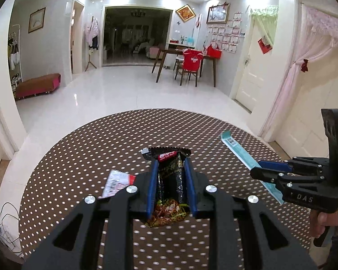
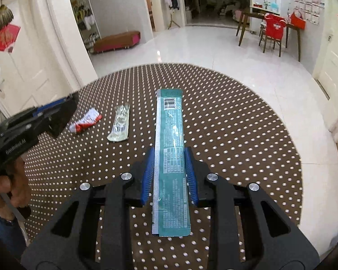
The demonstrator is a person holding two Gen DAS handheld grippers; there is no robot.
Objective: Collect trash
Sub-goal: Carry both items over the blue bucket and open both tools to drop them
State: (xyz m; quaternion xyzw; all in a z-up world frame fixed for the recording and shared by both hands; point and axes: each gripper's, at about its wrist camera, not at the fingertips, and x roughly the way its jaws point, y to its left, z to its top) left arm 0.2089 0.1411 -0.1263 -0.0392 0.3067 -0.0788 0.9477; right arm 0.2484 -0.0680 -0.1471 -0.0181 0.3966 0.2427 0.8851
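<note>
Two close wrist views, shared table (image 1: 78, 157)

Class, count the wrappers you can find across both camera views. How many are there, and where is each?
4. Black noodle wrapper in the left gripper; teal wrapper in the right gripper; red-and-white wrapper and clear wrapper lying on the dotted table. Others may be hidden.

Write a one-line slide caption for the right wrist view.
Right gripper clamps a teal wrapper above the dotted table; two more wrappers lie left.
</note>
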